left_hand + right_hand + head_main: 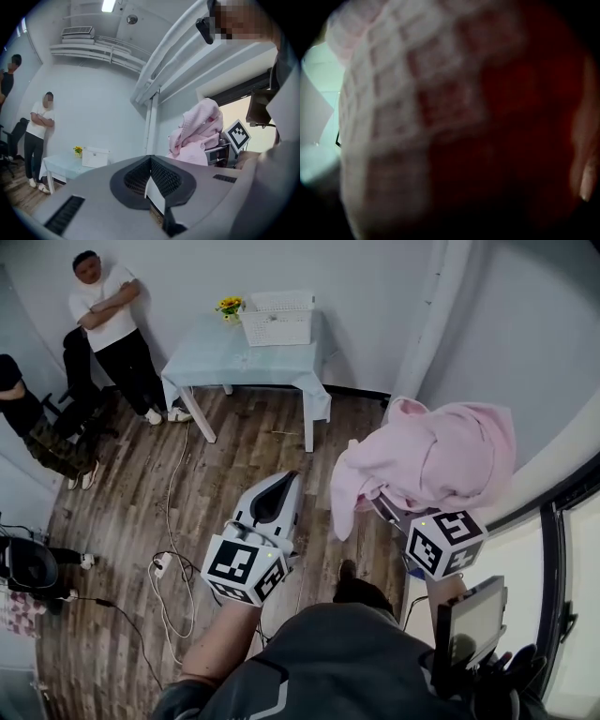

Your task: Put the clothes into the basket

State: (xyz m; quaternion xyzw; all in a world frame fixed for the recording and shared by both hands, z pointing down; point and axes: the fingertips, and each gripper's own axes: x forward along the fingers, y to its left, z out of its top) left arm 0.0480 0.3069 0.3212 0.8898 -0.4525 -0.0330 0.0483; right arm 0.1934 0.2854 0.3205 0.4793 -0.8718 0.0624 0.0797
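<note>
Wood-plank floor fills the head view under pale walls; at 11 o'clock, well away from both grippers, a small table draped in light blue cloth bears a white perforated plastic basket with a pot of yellow flowers just beside it at its 9 o'clock; two onlookers stand by the wall at 10 o'clock.

A pink waffle-weave garment rides high at 3 o'clock, bunched over the right gripper; that gripper's own view is smothered by the weave, so its jaws are buried, and I judge them clamped wide on a thick wad of cloth. The left gripper sits near centre, aimed towards 12 o'clock, its ribbed pads meeting at the tip with nothing between them.

The step in hand looks like the carry; no clothing lies in the basket yet. Next comes crossing to the table, lifting the bundle over the rim and letting go above the open top.

The bundle's long axis runs from 2 to 8 o'clock, a loose tail drooping at the 8 o'clock end; the basket's long side lies 9 to 3, mouth upward.
</note>
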